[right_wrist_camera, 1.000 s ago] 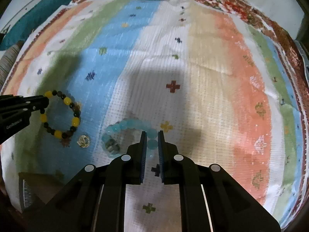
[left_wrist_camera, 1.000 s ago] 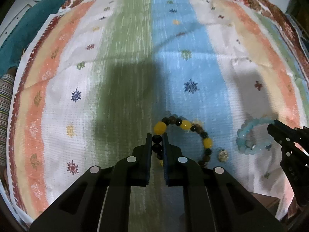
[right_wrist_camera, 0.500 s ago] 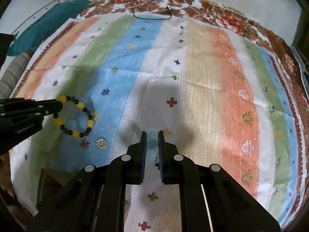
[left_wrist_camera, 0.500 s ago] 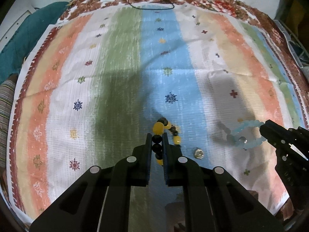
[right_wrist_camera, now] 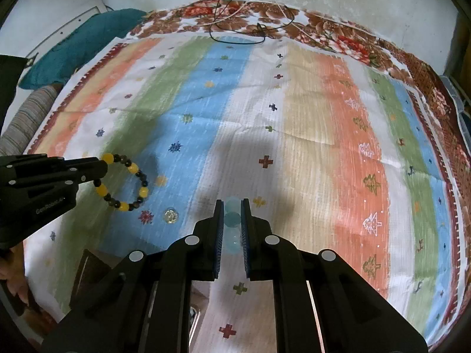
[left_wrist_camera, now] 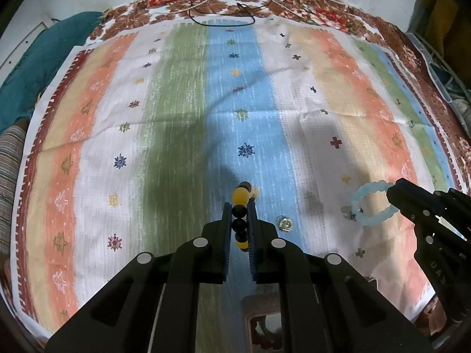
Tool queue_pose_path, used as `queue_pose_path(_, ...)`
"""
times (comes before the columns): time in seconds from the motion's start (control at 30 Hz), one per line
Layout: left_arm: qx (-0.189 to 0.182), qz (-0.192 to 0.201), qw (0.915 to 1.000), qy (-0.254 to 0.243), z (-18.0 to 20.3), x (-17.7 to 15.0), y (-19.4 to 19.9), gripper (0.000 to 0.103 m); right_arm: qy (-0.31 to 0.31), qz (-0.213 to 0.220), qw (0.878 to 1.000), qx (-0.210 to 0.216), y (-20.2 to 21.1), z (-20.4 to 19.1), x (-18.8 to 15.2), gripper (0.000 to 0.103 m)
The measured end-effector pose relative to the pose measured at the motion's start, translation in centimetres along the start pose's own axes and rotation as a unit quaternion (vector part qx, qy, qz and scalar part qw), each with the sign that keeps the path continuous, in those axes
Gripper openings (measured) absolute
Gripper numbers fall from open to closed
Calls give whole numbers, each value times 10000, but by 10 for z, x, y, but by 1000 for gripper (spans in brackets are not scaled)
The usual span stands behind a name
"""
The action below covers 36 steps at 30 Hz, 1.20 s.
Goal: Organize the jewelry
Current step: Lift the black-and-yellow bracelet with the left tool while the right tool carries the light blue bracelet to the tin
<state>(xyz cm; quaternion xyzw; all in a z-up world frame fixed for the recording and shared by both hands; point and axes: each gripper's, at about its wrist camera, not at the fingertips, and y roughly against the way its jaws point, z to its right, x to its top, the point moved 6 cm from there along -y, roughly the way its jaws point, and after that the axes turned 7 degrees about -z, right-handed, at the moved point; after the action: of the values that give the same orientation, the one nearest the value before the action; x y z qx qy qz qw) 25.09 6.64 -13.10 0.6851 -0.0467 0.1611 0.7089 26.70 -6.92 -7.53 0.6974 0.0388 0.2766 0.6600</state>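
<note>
My left gripper (left_wrist_camera: 239,206) is shut on a bracelet of black and yellow beads (left_wrist_camera: 240,217), which hangs off the striped cloth (left_wrist_camera: 182,117); the right wrist view shows that bracelet (right_wrist_camera: 126,182) as a full ring dangling from the left gripper (right_wrist_camera: 101,169). My right gripper (right_wrist_camera: 232,203) is shut on a pale blue bead bracelet (right_wrist_camera: 232,220). From the left wrist view the blue bracelet (left_wrist_camera: 365,203) hangs as a loop from the right gripper (left_wrist_camera: 394,188). A small silver ring (left_wrist_camera: 285,223) lies on the cloth between both grippers, also visible as the ring (right_wrist_camera: 170,215) in the right view.
A dark box (left_wrist_camera: 262,323) sits at the cloth's near edge below the grippers. Black and white cables (right_wrist_camera: 238,29) lie at the far edge on a floral fabric. A teal cushion (right_wrist_camera: 79,44) and a striped cushion (right_wrist_camera: 23,120) lie at the left.
Both grippers have risen with their bracelets, which lay on the cloth a second ago and now hang in the air. The silver ring stays on the cloth.
</note>
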Motion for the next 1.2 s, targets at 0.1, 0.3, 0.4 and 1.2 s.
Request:
queue_pose_path(0.1,-2,24,10000,-25,2,-1,3,9,9,15,10000,-20,1,0,-1,12)
queue_pose_path(0.3,-17,121,9999,-73,7,-5,13,10,30,67,10000,1,9,-5,-6,12)
queue_pose_path(0.4,-101,155,9998,-100,10,-7,19,10,56,118,9999,-10,14,-10,-9,12)
queue_pose_path(1.2,-285,778,9960,-325,31,-34,68,10,170,878,9957,228,56,-22,-19,12)
